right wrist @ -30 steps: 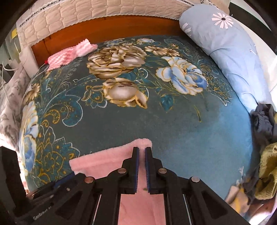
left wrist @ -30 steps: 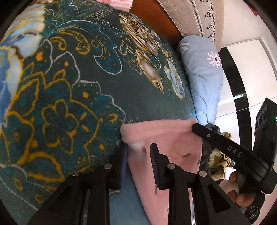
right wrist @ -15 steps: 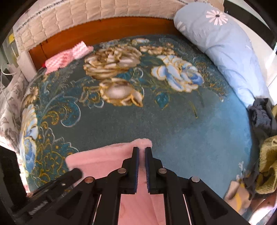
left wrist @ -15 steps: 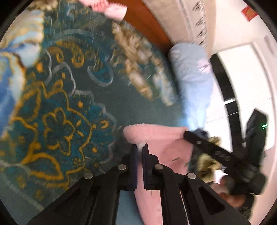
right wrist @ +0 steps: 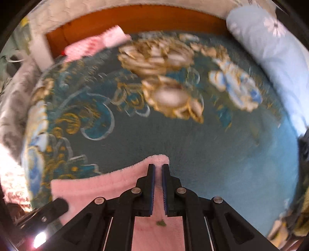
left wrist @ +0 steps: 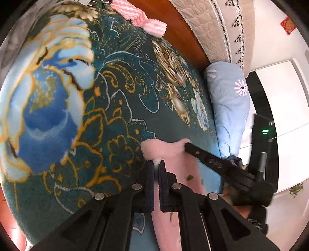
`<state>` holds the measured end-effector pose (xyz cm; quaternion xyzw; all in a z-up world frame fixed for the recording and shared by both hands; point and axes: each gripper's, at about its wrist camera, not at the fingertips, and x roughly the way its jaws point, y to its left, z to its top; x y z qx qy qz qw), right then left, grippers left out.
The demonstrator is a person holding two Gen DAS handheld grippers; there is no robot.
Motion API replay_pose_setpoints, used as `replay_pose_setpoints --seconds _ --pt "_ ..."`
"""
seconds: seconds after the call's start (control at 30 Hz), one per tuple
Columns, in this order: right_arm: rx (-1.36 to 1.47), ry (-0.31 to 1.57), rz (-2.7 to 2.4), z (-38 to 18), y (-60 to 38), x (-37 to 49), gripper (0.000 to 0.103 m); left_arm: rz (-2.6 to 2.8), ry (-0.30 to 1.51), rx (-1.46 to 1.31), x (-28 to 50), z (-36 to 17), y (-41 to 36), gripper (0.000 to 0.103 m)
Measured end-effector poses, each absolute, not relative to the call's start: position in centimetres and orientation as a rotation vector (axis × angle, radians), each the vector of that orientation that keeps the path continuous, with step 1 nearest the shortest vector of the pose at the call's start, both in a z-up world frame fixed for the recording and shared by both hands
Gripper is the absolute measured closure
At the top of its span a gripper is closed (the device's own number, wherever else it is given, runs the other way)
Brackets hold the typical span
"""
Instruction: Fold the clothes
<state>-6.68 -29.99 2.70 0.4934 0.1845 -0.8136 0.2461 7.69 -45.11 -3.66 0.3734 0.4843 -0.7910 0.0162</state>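
Note:
A pink fleece garment [left wrist: 170,152] lies on the teal flowered bedspread [left wrist: 108,96], its far edge held up between both tools. My left gripper [left wrist: 156,164] is shut on the garment's left corner, with a white tuft of fleece showing between the pads. My right gripper [right wrist: 158,167] is shut on the garment's [right wrist: 108,179] right corner; the same tool shows as a black bar [left wrist: 208,158] in the left wrist view. The garment's near part hangs out of sight below both views.
A folded pink knit item [left wrist: 139,15] lies near the wooden headboard [right wrist: 135,19]. A light blue daisy pillow [left wrist: 229,108] runs along the bed's right side. Dark and yellow clothes [right wrist: 303,202] are heaped at the right edge. A grey patterned quilt [right wrist: 13,108] lies left.
My left gripper has closed on the pink garment's left corner. Both grippers have lifted the edge and carried it farther across the bed; the right wrist view is motion-blurred.

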Motion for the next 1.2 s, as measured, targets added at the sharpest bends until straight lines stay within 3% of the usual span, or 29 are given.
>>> replay_pose_setpoints --seconds 0.33,0.4,0.47,0.6,0.67,0.87,1.03,1.13,1.2 --pt "1.455 0.441 -2.218 0.1 -29.0 -7.7 0.087 -2.467 1.458 1.172 7.6 -3.2 -45.5 0.099" --pt "1.450 0.439 -2.247 1.1 -28.0 -7.1 0.086 -2.494 1.429 1.154 7.7 -2.6 -45.6 0.090" --pt "1.442 0.438 -2.273 2.3 -26.1 -6.4 0.086 -2.524 1.352 1.128 8.0 -1.7 -45.5 0.071" --pt "1.424 0.436 -2.326 4.8 -22.2 -4.8 0.085 -2.626 1.275 1.034 8.8 0.3 -45.2 0.064" --pt "1.415 0.449 -2.366 6.2 -19.5 -3.9 0.084 -2.689 1.222 0.984 9.1 1.3 -44.4 0.054" --pt "1.345 0.374 -2.598 13.4 -7.2 -1.9 0.076 -2.812 1.179 0.990 8.3 2.2 -41.5 0.052" --pt "1.262 0.085 -2.941 18.1 5.6 -1.5 0.059 -2.847 1.207 1.066 7.2 1.6 -39.1 0.052" --pt "1.305 -0.126 -3.060 17.6 11.4 -2.2 0.048 -2.859 1.207 1.112 6.6 1.2 -37.6 0.052" --pt "1.331 -0.238 -3.044 16.3 12.8 -2.6 0.047 -2.866 1.207 1.137 6.2 1.0 -36.9 0.052"
